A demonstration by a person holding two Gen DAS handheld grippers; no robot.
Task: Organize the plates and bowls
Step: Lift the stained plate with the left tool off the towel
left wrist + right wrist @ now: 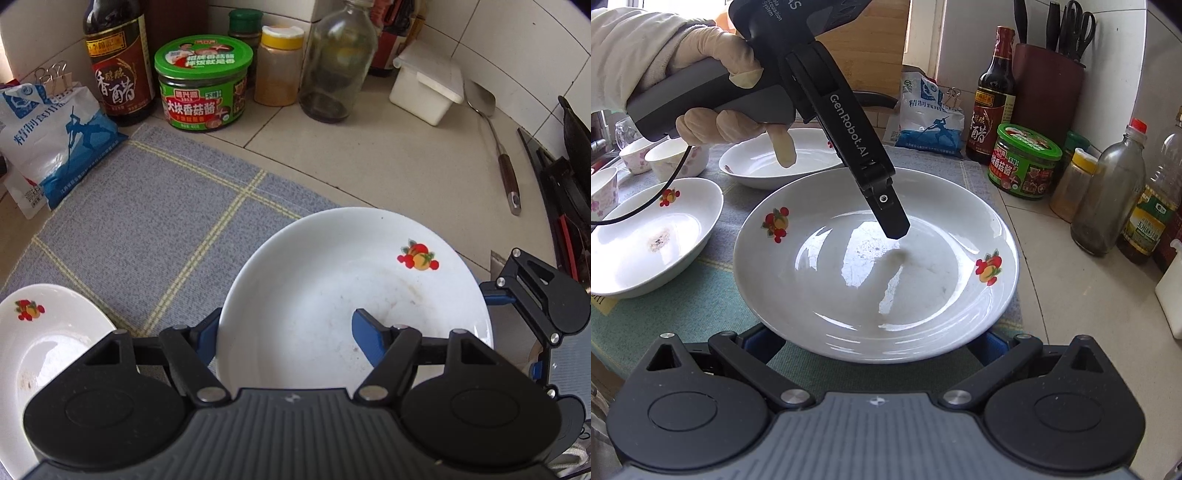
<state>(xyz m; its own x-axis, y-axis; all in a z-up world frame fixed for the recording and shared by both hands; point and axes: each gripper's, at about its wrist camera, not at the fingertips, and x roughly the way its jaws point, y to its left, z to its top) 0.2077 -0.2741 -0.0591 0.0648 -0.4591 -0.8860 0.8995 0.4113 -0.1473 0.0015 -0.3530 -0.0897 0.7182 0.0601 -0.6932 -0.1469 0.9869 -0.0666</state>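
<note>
A white plate with fruit prints [332,280] [871,273] hangs just over the grey checked cloth [147,221]. My left gripper [288,332] is shut on its far wall. One blue finger [369,339] lies inside the plate and the other [207,332] outside the rim. The right wrist view shows its inner finger [890,210] reaching to the plate's middle. My right gripper [875,345] stands open, both blue fingers spread under the plate's near rim with their tips hidden. A second plate [646,240] [37,350] and a third [783,162] rest on the cloth.
Small floral bowls [676,158] stand at the cloth's far left. A salt bag [55,140], vinegar bottle [118,66], green-lidded jar [203,85], spice jar [279,66] and glass bottle [332,62] line the wall. A white box [424,85] and metal spatula [506,166] lie on the tiled counter.
</note>
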